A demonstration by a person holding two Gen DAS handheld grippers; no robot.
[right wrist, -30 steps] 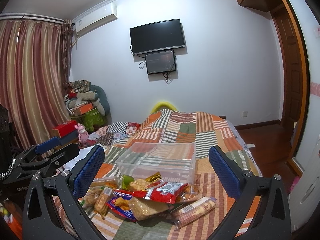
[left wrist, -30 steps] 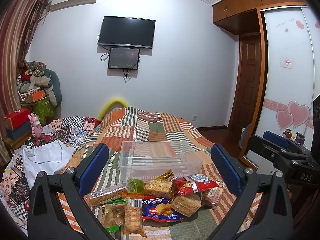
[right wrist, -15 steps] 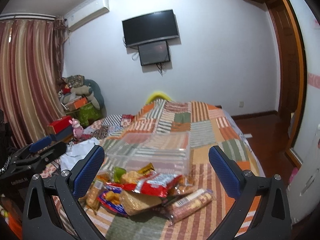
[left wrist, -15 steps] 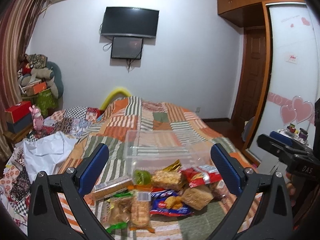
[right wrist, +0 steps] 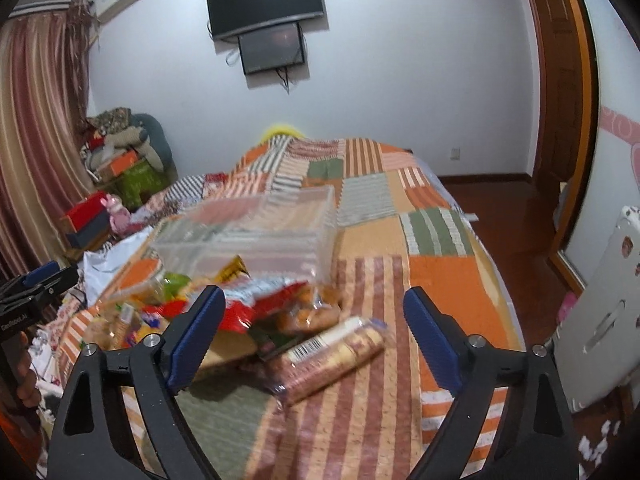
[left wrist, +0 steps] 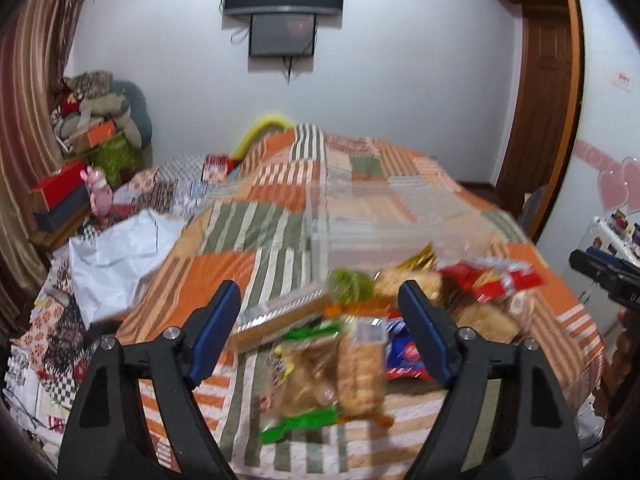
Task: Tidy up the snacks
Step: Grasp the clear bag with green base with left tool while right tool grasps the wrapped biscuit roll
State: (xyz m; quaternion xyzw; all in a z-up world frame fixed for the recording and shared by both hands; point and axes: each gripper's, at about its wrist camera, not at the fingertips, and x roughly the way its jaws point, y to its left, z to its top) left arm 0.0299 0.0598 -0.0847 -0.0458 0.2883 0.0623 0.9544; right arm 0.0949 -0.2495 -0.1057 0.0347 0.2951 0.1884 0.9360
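A heap of snack packets (left wrist: 360,320) lies on the patchwork bedspread (left wrist: 256,216), just in front of a clear plastic bin (left wrist: 372,216) that looks empty. My left gripper (left wrist: 320,300) hovers over the heap's left side; its jaws are closing, with nothing pressed between the blue pads. In the right wrist view my right gripper (right wrist: 314,304) hangs above a red packet (right wrist: 256,300) and a long biscuit pack (right wrist: 332,354). Its jaws are closing too and grip nothing. The bin (right wrist: 248,236) sits beyond them.
White cloth (left wrist: 116,256) and patterned bedding lie left of the heap. A red box (left wrist: 60,184), a pink toy and stacked bags fill the left corner by the curtain. Wooden door and wardrobe stand on the right. Each gripper shows at the other view's edge.
Both grippers have dropped and tipped down toward the snack heap, which now looks larger and lower in view. Both pairs of jaws have narrowed from their widest spread.
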